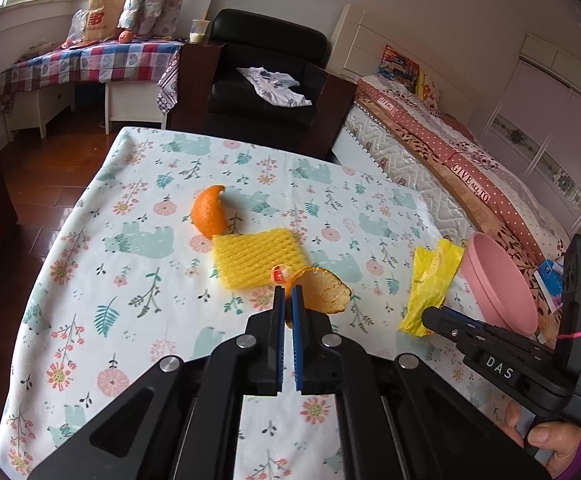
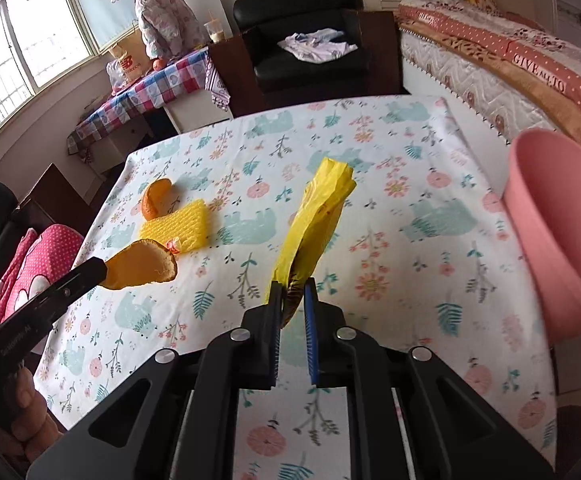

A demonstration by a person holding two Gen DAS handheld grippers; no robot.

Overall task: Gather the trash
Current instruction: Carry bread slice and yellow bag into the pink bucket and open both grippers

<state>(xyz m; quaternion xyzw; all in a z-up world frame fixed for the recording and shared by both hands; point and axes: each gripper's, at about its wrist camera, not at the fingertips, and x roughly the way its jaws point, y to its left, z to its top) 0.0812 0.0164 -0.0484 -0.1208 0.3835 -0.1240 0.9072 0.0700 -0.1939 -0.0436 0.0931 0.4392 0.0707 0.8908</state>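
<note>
Left hand-held gripper point(image 1: 289, 295) pinches an orange peel point(image 1: 328, 292); right hand-held gripper point(image 2: 293, 294) clamps a yellow plastic bag point(image 2: 317, 216) above the table point(image 2: 410, 280).

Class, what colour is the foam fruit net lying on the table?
Yellow foam fruit net; clearest in the left wrist view.

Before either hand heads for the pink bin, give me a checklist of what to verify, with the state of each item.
1. Left gripper shut on the orange peel piece: ok.
2. Right gripper shut on the yellow plastic bag: ok; its far end hangs free.
3. Pink bin mouth open to the right gripper: ok.
4. Bin contents: cannot tell.
5. Table cleared: not ok; the yellow foam net, the second peel piece and a small red-and-white wrapper remain on the tablecloth.
</note>
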